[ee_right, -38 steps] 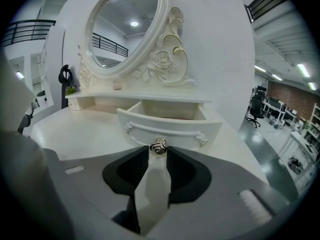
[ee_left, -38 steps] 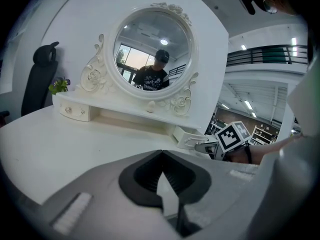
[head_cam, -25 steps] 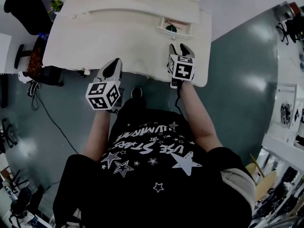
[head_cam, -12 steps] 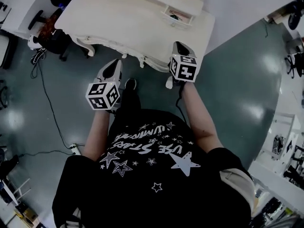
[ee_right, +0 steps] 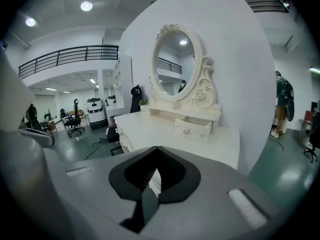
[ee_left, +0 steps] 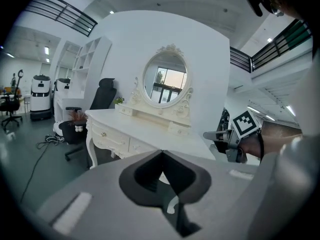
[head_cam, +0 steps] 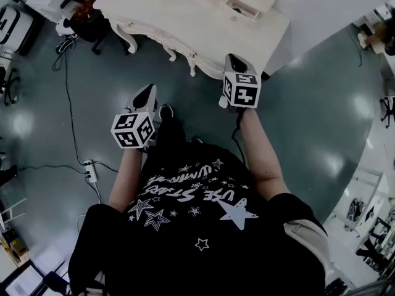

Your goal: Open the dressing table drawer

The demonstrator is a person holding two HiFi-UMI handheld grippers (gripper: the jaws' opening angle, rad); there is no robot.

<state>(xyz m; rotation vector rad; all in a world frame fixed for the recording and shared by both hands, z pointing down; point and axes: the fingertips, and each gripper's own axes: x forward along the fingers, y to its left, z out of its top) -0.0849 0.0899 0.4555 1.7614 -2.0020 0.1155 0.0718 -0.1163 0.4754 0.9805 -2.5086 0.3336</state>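
Note:
The cream dressing table [head_cam: 185, 17] stands at the top of the head view. Its small tabletop drawer [head_cam: 242, 8] at the right end sits pulled out a little, as the right gripper view shows [ee_right: 192, 128]. My left gripper [head_cam: 146, 92] hangs over the floor, well short of the table, jaws closed and empty. My right gripper [head_cam: 234, 60] is near the table's front right corner, also shut on nothing. The left gripper view shows the table [ee_left: 125, 134], its oval mirror [ee_left: 165, 79] and the right gripper [ee_left: 220, 135] off to the side.
A black office chair [head_cam: 92, 23] stands left of the table, with cables [head_cam: 68, 122] and a power strip [head_cam: 91, 172] on the grey floor. A white wall [head_cam: 321, 5] backs the table. A person [ee_right: 283, 101] stands far right.
The table has slid up and away in the head view as I stepped back. Both grippers, earlier at the table's front edge, are now over the floor. Their jaws stay shut.

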